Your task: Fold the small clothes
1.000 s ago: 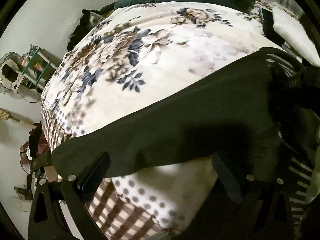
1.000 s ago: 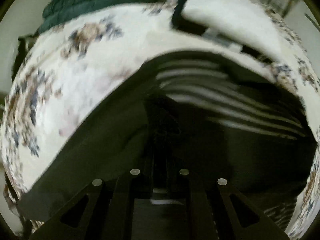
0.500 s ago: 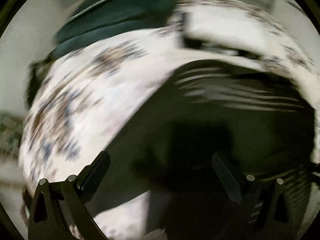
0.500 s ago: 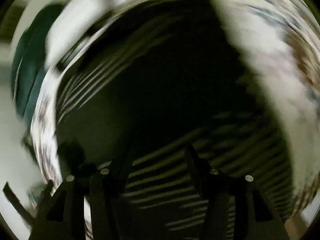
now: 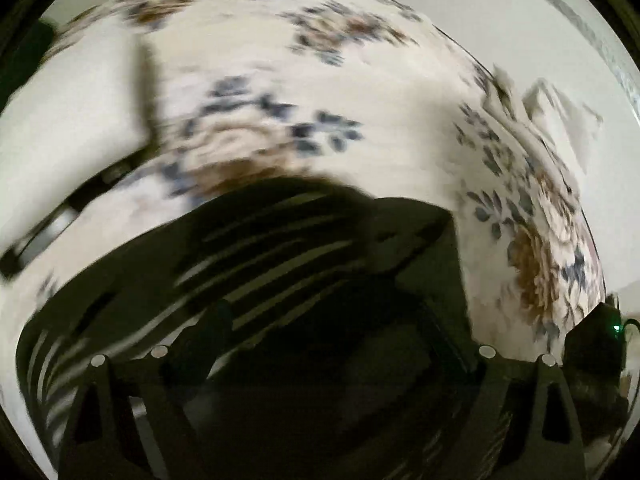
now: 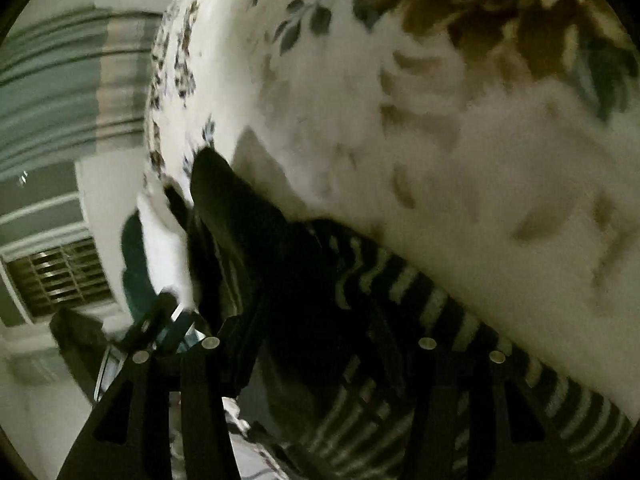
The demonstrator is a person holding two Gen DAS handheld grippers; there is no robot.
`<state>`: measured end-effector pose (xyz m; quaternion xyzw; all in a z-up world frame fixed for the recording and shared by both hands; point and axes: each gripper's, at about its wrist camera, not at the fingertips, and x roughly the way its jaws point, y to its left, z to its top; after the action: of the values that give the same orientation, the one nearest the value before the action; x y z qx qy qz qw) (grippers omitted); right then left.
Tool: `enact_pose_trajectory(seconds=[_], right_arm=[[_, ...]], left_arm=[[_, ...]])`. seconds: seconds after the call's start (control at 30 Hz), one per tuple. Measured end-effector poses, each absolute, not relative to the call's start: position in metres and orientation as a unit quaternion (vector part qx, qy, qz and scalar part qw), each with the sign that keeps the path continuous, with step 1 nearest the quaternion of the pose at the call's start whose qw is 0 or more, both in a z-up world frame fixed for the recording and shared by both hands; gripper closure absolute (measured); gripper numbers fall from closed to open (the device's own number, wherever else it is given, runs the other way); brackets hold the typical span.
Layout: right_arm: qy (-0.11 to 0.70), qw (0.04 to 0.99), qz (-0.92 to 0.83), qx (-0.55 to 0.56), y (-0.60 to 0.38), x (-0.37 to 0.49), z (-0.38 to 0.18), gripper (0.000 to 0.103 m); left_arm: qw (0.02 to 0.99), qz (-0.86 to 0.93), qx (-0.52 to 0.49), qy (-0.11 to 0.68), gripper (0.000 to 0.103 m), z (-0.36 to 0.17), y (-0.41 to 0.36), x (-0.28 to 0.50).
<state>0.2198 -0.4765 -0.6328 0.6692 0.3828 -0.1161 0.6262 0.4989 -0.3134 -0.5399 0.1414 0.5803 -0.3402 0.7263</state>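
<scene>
L gripper (image 5: 320, 344) jaws closing, wide over striped garment (image 5: 256, 248), floral bedspread (image 5: 360, 92)

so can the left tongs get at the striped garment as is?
Probably yes. The left tongs stand wide apart, having just narrowed slightly, right over the striped garment on the floral bedspread, nothing between. Blur hides whether the pads touch cloth.

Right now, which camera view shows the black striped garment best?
The left wrist view: the black striped garment shows its outline against the floral bedcover. The right wrist view sees it too close, dark and cut off.
</scene>
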Motion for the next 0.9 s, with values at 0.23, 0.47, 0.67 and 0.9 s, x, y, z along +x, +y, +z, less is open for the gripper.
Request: enact_pose_trajectory(seconds=[0.23,0.47,0.67,0.9], right_arm=[[0.356,0.626,-0.123,0.683,-0.490,0.228,-0.639,0.063],[0.375,0.639,-0.141,0.656,-0.490,0.244,-0.629,0.095],[0.394,0.647,-0.154,0.634,-0.489,0.220,-0.618,0.097],[0.436,0.663,-0.180,0.581,-0.491,0.224,-0.615,0.097]], left_arm=[[0.691,-0.370,0.201,0.587,0.087,-0.566,-0.368,0.494],[0.720,-0.347,0.140,0.584,0.097,-0.548,-0.331,0.509],[0.726,-0.334,0.103,0.593,0.097,-0.543,-0.305,0.518],[0.729,-0.320,0.078,0.600,0.103,-0.547,-0.282,0.527]])
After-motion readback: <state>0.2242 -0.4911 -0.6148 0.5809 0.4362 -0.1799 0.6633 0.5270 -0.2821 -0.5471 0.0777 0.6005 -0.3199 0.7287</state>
